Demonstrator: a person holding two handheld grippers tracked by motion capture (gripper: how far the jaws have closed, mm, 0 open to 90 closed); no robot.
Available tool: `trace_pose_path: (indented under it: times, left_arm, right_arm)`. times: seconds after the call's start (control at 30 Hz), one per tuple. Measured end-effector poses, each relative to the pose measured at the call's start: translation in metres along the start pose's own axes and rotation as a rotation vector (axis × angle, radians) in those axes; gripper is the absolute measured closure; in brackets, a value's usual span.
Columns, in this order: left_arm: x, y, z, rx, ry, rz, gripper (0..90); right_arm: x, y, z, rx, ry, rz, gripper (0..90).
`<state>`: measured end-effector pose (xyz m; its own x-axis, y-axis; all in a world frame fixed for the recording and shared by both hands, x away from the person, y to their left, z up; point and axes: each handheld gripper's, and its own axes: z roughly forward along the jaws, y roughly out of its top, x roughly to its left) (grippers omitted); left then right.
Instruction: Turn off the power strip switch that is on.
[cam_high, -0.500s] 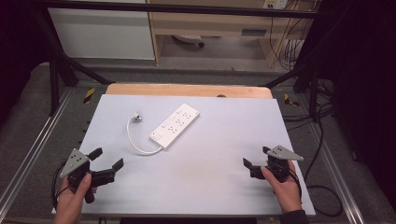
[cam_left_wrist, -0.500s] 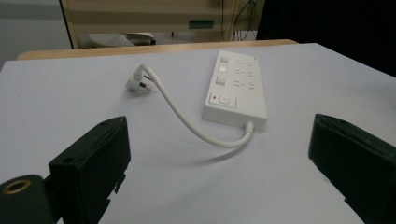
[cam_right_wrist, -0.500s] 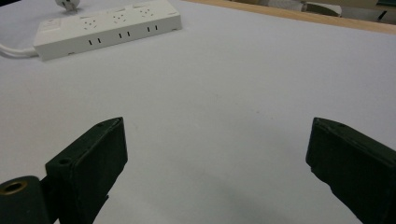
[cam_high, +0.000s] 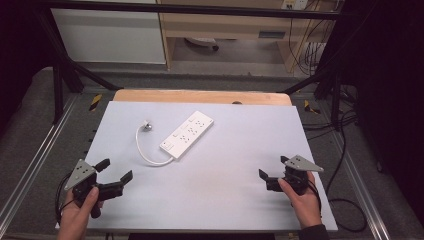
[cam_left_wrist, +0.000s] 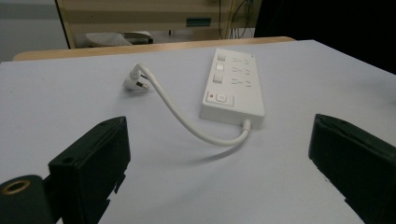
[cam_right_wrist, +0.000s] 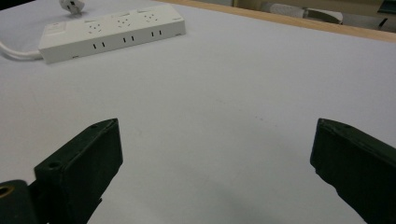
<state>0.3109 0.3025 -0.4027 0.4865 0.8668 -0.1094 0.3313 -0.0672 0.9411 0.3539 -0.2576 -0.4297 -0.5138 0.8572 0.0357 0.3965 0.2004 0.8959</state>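
High view, upper centre: power strip (cam_high: 187, 135) looks rigid, light, slick—grip its long sides; both grippers gape wide, empty.

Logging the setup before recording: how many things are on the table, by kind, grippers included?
Power strip, white, with its cord and plug: 1
Grippers, black, open, held near the front corners: 2, left gripper and right gripper
Total: 3
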Motion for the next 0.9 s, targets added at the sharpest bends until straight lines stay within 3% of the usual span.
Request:
trace_pose_path:
  times: [0.33,0.67,0.9]
  left_arm:
    - [-0.005,0.005,0.001,-0.017,-0.035,-0.015,4.6]
    - [-0.008,0.014,0.011,-0.007,-0.048,-0.076,5.9]
    - [-0.014,0.022,0.028,0.026,-0.064,-0.043,6.2]
  right_arm:
    - [0.003,0.0,0.001,-0.003,0.022,-0.02,3.1]
    - [0.004,-0.001,0.001,-0.004,0.041,-0.02,4.0]
    - [0.006,0.0,0.002,0.003,0.055,-0.032,3.4]
